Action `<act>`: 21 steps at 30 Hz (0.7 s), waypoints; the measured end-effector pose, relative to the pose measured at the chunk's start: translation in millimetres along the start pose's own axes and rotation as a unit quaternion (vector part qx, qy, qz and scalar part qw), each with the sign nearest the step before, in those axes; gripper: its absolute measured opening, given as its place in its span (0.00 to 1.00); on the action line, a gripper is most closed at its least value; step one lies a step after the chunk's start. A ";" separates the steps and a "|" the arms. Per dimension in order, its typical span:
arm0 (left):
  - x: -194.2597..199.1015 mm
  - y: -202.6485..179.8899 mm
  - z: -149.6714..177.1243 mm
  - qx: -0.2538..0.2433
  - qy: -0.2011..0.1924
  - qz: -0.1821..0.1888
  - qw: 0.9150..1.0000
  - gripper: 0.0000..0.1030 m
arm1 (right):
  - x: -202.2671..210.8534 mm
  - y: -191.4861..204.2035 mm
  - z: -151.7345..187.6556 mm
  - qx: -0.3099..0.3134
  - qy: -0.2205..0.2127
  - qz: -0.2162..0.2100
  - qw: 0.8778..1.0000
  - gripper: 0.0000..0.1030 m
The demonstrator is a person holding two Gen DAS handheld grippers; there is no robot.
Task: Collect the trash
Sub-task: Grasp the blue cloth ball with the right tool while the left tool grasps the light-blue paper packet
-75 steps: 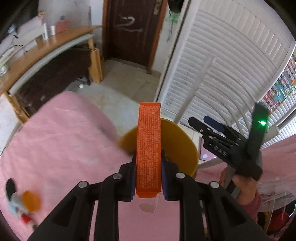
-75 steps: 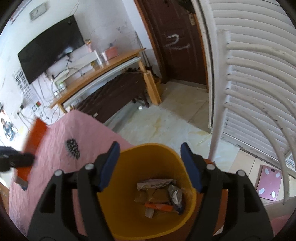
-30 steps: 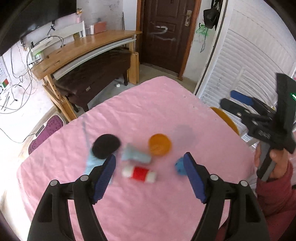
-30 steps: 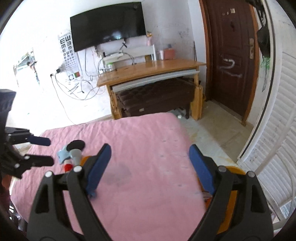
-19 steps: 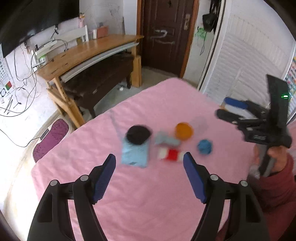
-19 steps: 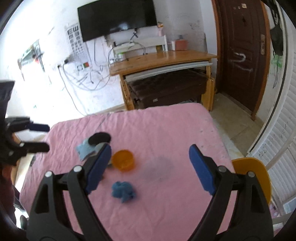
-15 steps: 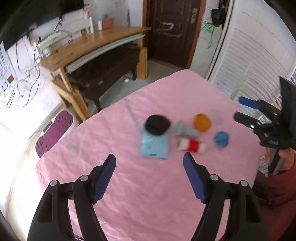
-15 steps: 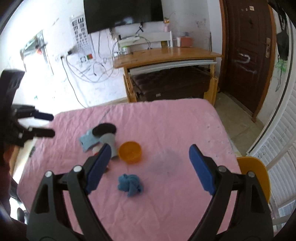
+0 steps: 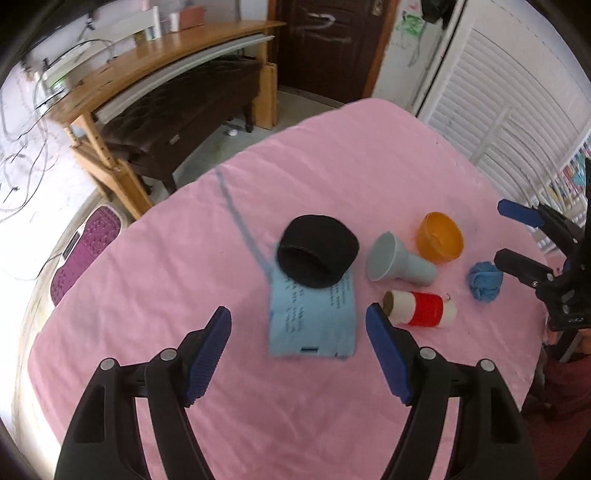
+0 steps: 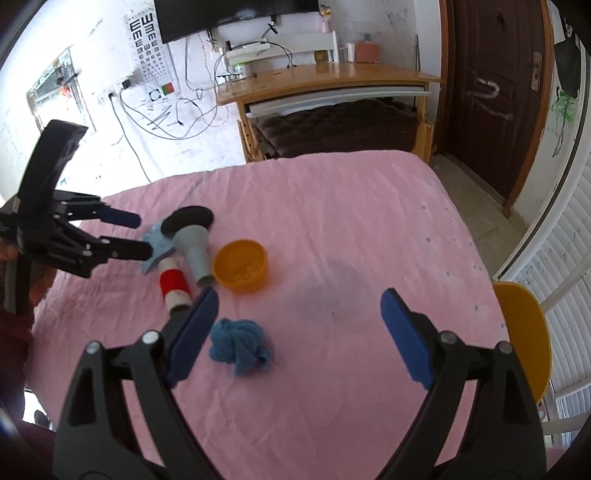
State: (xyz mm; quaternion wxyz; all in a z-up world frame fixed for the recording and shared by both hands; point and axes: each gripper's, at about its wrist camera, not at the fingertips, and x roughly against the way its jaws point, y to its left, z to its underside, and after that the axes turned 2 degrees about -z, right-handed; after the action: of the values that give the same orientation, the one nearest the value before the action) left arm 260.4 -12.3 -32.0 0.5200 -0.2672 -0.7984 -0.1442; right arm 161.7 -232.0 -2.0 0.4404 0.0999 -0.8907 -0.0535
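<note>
— While both tools hang over the pink cloth (image 9: pixel 258 424), what sits nearest?
— Under the left gripper (image 9: pixel 299 354), jaws spread wide and empty, a pale blue pouch (image 9: pixel 314 321) lies at its twelve o'clock, between the pads but below them, untouched. A black cap (image 9: pixel 317 254) rests on the pouch's far end.
— And at two o'clock?
— A red and white spool (image 9: pixel 421 308), then a grey funnel (image 9: pixel 399 262) on its side, an orange cup (image 9: pixel 439 242) beyond, and a blue crumpled wad (image 9: pixel 485 280) toward three o'clock.
— The right gripper (image 10: pixel 295 336)?
— Its jaws have just been opening, and they stand wide with nothing in them. The wad lies by its left pad, at about eleven o'clock, apart from it.
— Where does the trash go?
— A yellow bin (image 10: pixel 524 332) stands off the cloth's edge, at three o'clock in the right view.
— Farther out?
— A wooden desk (image 10: pixel 332 81) at twelve o'clock with a dark bench (image 10: pixel 332 125) beneath, a black screen (image 10: pixel 236 14) and eye chart (image 10: pixel 147 40) on the white wall, a brown door (image 10: pixel 491 92) at one o'clock, white louvred shutters (image 9: pixel 498 103).
</note>
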 end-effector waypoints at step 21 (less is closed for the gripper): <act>9.0 -18.4 30.7 -0.049 -0.020 -0.042 0.998 0.43 | -24.7 34.8 18.6 0.054 0.047 0.023 0.997 0.49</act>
State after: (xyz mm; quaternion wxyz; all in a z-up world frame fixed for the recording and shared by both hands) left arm 223.8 -9.2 -35.7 0.4838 -0.2613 -0.8111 -0.1994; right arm 157.0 -192.3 -26.1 0.4768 0.1052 -0.8726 0.0096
